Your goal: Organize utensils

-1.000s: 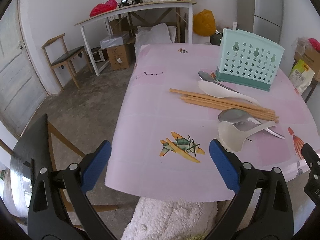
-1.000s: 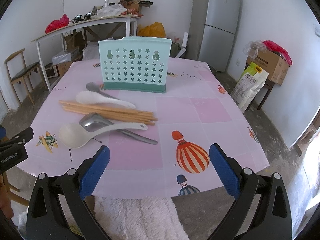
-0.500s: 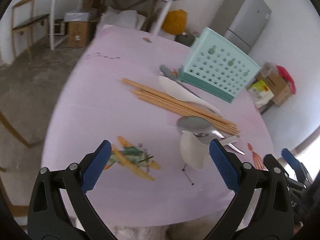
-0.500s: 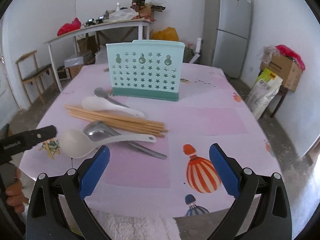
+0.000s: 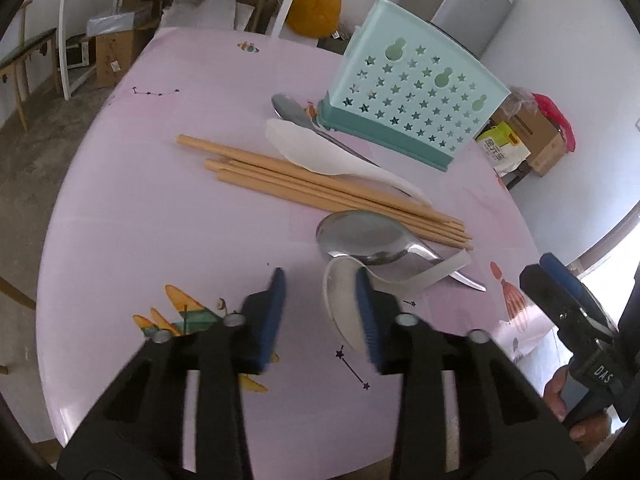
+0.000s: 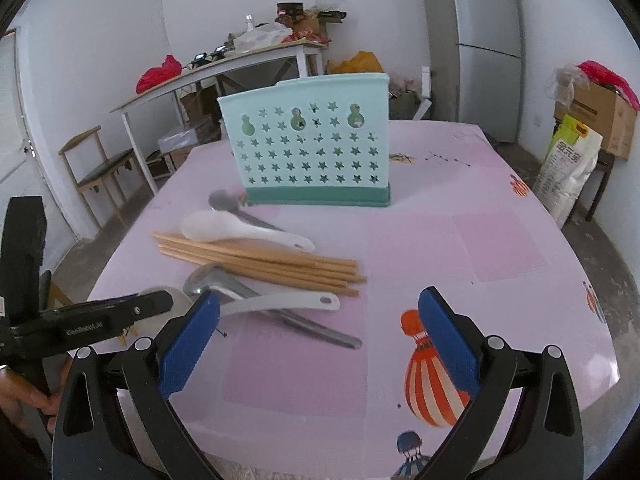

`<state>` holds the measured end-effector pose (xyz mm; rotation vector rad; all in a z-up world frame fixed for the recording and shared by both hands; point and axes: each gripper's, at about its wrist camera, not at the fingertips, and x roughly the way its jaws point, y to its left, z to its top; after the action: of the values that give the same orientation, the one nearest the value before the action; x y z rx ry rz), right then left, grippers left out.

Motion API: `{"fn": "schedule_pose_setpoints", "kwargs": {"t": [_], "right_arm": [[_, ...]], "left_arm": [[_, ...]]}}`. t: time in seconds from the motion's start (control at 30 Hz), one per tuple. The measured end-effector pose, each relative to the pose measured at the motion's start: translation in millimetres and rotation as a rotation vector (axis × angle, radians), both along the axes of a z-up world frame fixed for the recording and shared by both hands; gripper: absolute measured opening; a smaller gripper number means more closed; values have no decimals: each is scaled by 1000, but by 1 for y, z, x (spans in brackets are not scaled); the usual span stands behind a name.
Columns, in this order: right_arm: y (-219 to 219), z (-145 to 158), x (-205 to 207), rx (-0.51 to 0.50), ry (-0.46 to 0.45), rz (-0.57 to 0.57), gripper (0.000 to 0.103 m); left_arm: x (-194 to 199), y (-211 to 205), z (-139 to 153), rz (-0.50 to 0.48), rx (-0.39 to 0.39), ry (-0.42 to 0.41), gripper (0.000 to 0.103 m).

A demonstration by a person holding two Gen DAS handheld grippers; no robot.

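On the pink table lie a white ladle [image 5: 340, 296], a large metal spoon [image 5: 368, 236], several wooden chopsticks [image 5: 320, 188], a flat white spoon [image 5: 320, 152] and a small metal spoon [image 5: 288, 108]. Behind them stands a teal star-cut utensil holder [image 5: 412, 108]. My left gripper [image 5: 320, 312] hangs over the ladle's bowl. Its jaws are closing, with the bowl's left rim between them and only the right pad against the bowl. My right gripper [image 6: 320, 340] stands wide open near the front edge. The ladle's handle [image 6: 288, 304] and the holder [image 6: 312, 152] lie beyond it.
The pink table [image 6: 480, 240] drops off at the front and sides. A grey fridge [image 6: 480, 40], a wooden chair [image 6: 96, 168], a cluttered side table [image 6: 224, 68] and boxes [image 6: 600, 116] stand around it. A person's hand [image 5: 556, 396] holds the right gripper's handle.
The left gripper tipped down toward the ladle's bowl and its jaws narrowed from wide open. The right gripper moved forward, closer to the utensils, still wide open.
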<state>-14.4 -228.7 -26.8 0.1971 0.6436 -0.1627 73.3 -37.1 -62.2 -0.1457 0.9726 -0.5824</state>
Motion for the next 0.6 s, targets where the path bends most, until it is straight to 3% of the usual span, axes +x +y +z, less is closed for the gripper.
{"fn": "schedule_pose_setpoints", "kwargs": {"t": [0.1,0.4,0.47,0.6], "right_arm": [[4,6,4,-44,-17,25,97],[9,29,10,-127,-54,140,97],[18,26,15,-166,-24,195,92],[47,5,32,-284,91,329,72]], "left_arm": [[3,4,-4,-12,-30,34,8],[-1,69,2,28,-133,102,6],[-2,91,4,62,-155,103,6],[-4,132,9,125,-244,85,6]]}}
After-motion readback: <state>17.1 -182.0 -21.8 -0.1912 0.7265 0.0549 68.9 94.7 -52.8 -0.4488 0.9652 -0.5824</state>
